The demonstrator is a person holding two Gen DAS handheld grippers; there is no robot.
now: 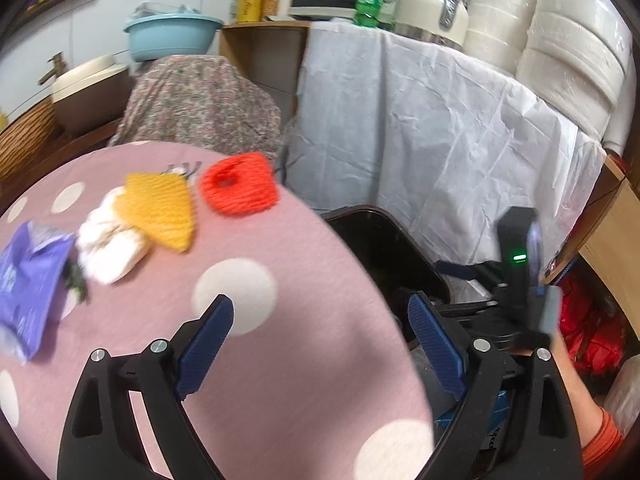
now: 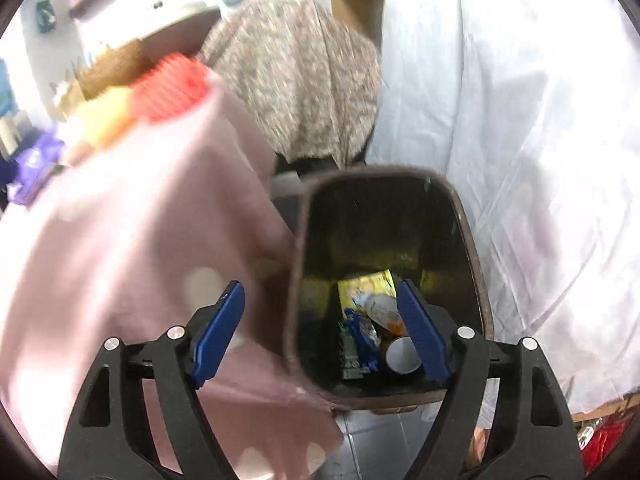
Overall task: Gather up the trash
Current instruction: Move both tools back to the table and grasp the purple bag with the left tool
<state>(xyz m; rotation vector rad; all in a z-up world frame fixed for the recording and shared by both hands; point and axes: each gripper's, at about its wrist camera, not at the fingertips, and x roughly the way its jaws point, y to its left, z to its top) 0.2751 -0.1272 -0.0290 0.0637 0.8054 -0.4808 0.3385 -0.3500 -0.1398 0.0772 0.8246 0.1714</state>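
While both claws gape wide and hold nothing, right claw (image 2: 320, 326) hangs over bin (image 2: 298, 240); left claw (image 1: 320, 340) is nearer the trash. Yellow net (image 1: 160, 210) lies ahead-left on bench (image 1: 280, 360), long axis approx. diagonal.

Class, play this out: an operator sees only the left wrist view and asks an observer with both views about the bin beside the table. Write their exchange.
Operator: I see only the rim of the dark bin. Anything inside?
Observer: Yes, a yellow packet lies at the bottom.
Operator: Only that?
Observer: No, a blue wrapper lies beside it.
Operator: Where is the right gripper?
Observer: Above the bin's opening, jaws apart, holding nothing.
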